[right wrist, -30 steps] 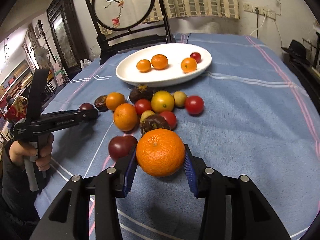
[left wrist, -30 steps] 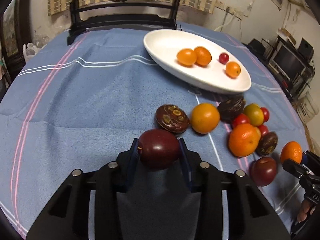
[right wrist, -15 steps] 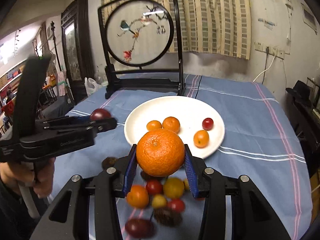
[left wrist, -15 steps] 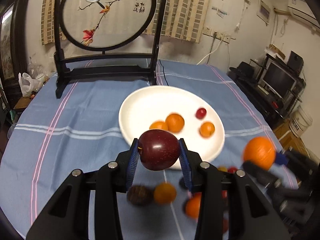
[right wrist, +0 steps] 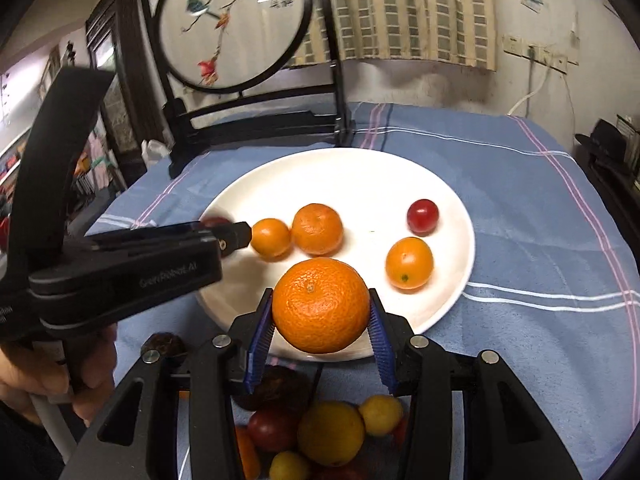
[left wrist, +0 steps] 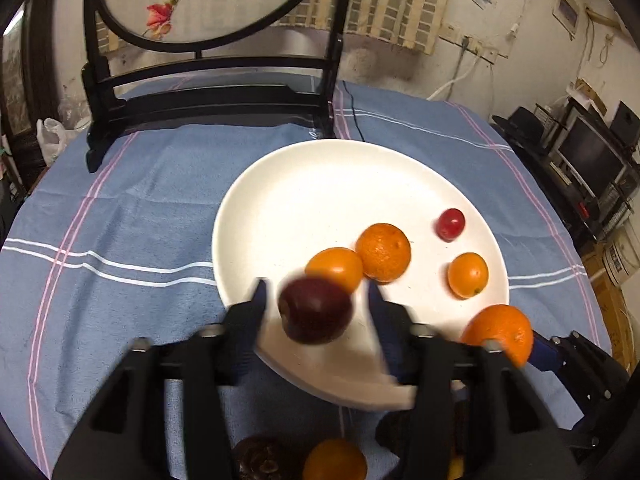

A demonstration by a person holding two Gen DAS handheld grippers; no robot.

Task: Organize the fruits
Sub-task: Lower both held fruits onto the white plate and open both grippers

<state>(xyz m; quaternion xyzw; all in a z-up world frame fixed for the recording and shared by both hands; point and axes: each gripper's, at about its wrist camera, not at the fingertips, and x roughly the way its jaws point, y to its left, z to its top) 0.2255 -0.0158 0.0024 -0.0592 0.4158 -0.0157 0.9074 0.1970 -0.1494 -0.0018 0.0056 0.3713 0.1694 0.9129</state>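
Left wrist view: your left gripper (left wrist: 316,312) has just been opening around the dark plum (left wrist: 315,309) over the white plate (left wrist: 280,184) holding four fruits, your right gripper (right wrist: 320,312) clamps a mandarin (right wrist: 320,304), and a pile (right wrist: 328,436) below waits.

Dim indoor light, warm cast; corners of both views fall to black vignette from the fisheye. Strong barrel distortion: tablecloth (left wrist: 132,216) stripes and the black screen stand (right wrist: 256,120) bow near the edges. White plate (left wrist: 320,184) is the brightest area, near blown out, with soft shadows under the fruit on it. Left wrist view: motion blur on the left gripper (left wrist: 316,300) fingers and the dark red fruit (left wrist: 316,310) between them (edges smeared). Right wrist view sharper; large orange (right wrist: 320,304) crisp, peel texture visible. A streak of glare crosses the round embroidered panel (right wrist: 232,24).
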